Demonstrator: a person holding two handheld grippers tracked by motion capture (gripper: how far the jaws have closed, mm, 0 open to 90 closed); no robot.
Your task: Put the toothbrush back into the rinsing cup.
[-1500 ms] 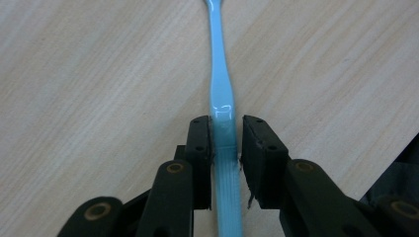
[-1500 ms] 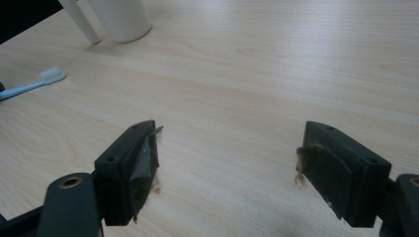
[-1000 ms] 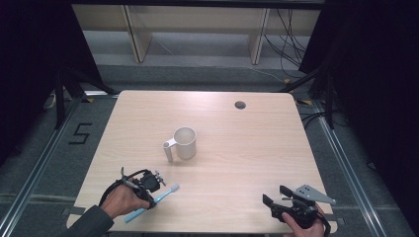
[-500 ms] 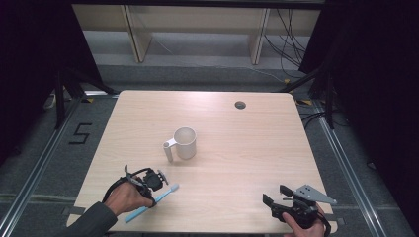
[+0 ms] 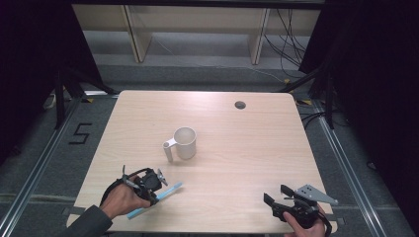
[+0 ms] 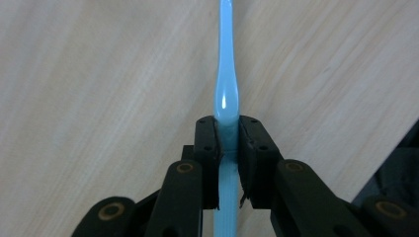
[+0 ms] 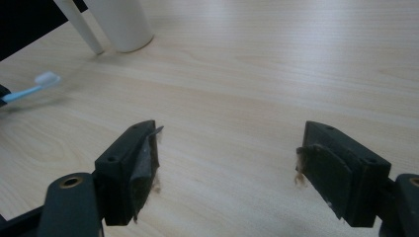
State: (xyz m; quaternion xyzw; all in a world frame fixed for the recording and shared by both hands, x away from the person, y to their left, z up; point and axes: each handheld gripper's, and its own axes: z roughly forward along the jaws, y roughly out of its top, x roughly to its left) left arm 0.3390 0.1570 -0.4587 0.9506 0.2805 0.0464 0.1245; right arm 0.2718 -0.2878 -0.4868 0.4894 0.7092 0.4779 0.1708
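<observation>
- The left gripper [image 5: 157,183], at the lower left of the high view, is clamped on a light blue toothbrush [image 5: 170,189] partway along its handle.
- The toothbrush runs lower left to upper right, its head toward the white mug [image 5: 185,142].
- The mug stands upright at the frame's middle, up and right of that gripper, clearly nearer it.
- The right gripper [image 5: 279,196], lower right, holds nothing, jaws wide apart.

A lab recording bay: a pale wooden bench [image 5: 237,138] with a cable grommet hole [image 5: 240,104] stands between black curtains [image 5: 29,59], with floor rails [image 5: 34,168], loose cables [image 5: 286,34] and a taped numeral 5 [image 5: 80,133].
</observation>
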